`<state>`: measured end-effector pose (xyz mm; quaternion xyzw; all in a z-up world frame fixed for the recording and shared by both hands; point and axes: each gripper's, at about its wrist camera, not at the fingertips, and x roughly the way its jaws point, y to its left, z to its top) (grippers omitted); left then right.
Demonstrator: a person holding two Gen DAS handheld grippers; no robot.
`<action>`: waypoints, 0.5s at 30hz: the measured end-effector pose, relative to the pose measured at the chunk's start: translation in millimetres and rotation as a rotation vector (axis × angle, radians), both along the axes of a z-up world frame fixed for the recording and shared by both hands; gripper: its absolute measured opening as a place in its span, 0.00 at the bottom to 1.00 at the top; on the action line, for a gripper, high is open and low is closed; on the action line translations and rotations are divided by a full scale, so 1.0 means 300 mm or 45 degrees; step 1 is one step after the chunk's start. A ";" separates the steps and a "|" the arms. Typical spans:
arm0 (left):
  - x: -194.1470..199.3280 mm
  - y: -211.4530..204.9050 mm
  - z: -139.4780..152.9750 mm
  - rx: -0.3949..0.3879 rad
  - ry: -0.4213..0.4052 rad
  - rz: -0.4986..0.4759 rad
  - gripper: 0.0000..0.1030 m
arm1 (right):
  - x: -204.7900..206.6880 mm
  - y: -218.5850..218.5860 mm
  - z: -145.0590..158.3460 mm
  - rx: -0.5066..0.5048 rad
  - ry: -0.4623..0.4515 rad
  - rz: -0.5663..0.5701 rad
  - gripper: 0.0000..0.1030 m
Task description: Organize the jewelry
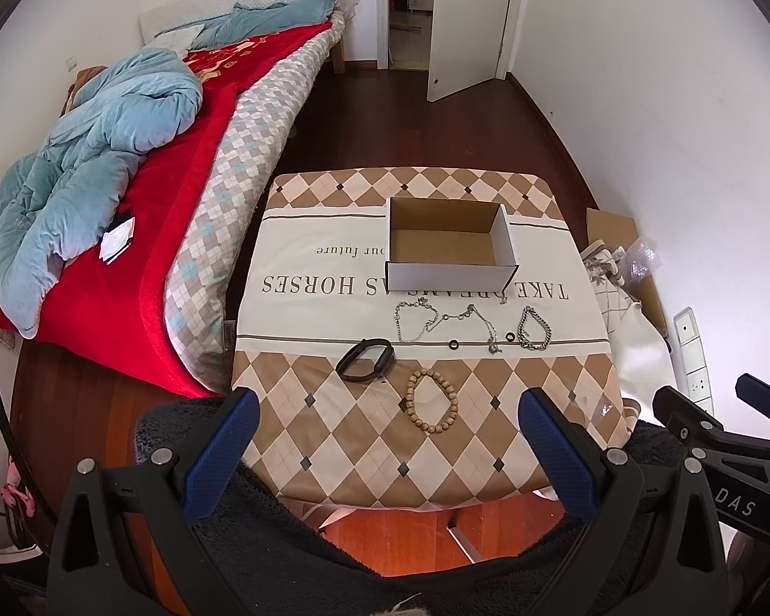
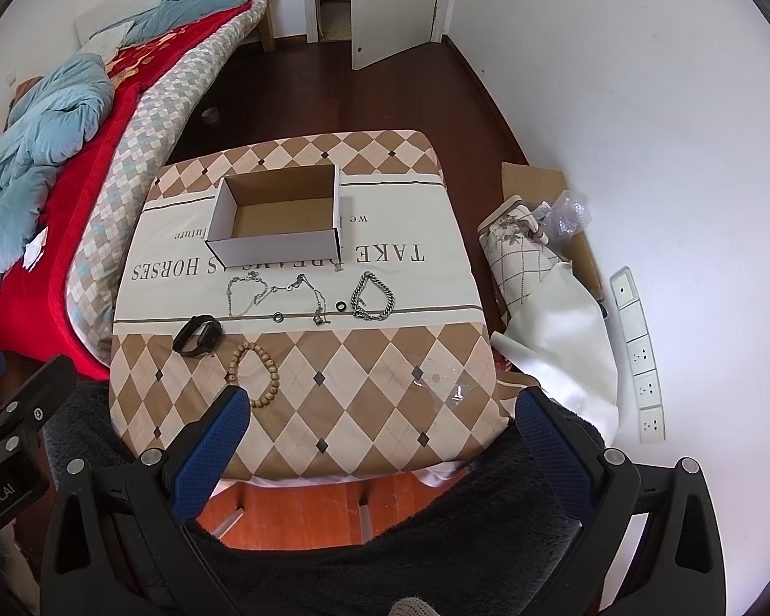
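Observation:
An empty white cardboard box [image 1: 451, 244] [image 2: 277, 215] stands at the back of a small table covered with a diamond-pattern cloth [image 1: 333, 436] [image 2: 359, 410]. In front of it lie a thin silver chain [image 1: 416, 315] [image 2: 246, 290], a second thin chain [image 1: 482, 326] [image 2: 313, 297], a thick silver chain bracelet [image 1: 534, 328] [image 2: 372, 297], two small black rings [image 1: 454, 344] [image 1: 509, 336], a black wristband [image 1: 365, 359] [image 2: 197, 334] and a wooden bead bracelet [image 1: 432, 400] [image 2: 254, 372]. My left gripper [image 1: 387, 457] and right gripper [image 2: 380, 454] are open and empty, above the table's near edge.
A bed with a red blanket [image 1: 143, 236] and a blue quilt [image 1: 87, 154] stands left of the table. Folded cloth, cardboard and bubble wrap [image 2: 549, 256] lie on the floor at the right by the white wall. An open door [image 1: 467, 15] is at the back.

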<state>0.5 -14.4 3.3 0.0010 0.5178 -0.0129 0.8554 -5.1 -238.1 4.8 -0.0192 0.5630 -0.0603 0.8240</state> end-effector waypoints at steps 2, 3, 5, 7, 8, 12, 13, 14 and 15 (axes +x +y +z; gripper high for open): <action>-0.001 -0.003 0.003 -0.002 0.000 -0.001 1.00 | -0.005 0.008 -0.005 0.000 0.002 0.003 1.00; -0.001 -0.004 0.003 0.000 0.001 -0.002 1.00 | 0.000 0.001 -0.001 0.000 0.002 0.005 1.00; -0.002 -0.001 0.004 -0.001 0.001 0.000 1.00 | -0.007 0.010 -0.007 0.000 0.002 0.003 1.00; -0.003 -0.001 0.003 -0.001 0.002 -0.001 1.00 | -0.009 0.012 -0.007 0.000 -0.002 0.001 1.00; -0.004 0.003 0.001 -0.002 0.000 -0.001 1.00 | -0.006 0.003 0.000 0.001 -0.004 0.000 1.00; -0.006 0.000 0.003 -0.002 -0.004 -0.001 1.00 | -0.004 -0.004 0.004 0.000 -0.006 0.000 1.00; -0.007 0.004 0.003 -0.002 -0.005 -0.003 1.00 | -0.004 0.003 0.018 -0.002 -0.006 -0.003 1.00; -0.008 0.003 0.004 -0.001 -0.006 -0.003 1.00 | -0.004 0.002 0.019 0.000 -0.007 -0.003 1.00; -0.009 -0.001 0.005 0.000 -0.008 -0.003 1.00 | -0.001 0.000 0.025 0.000 -0.007 -0.004 1.00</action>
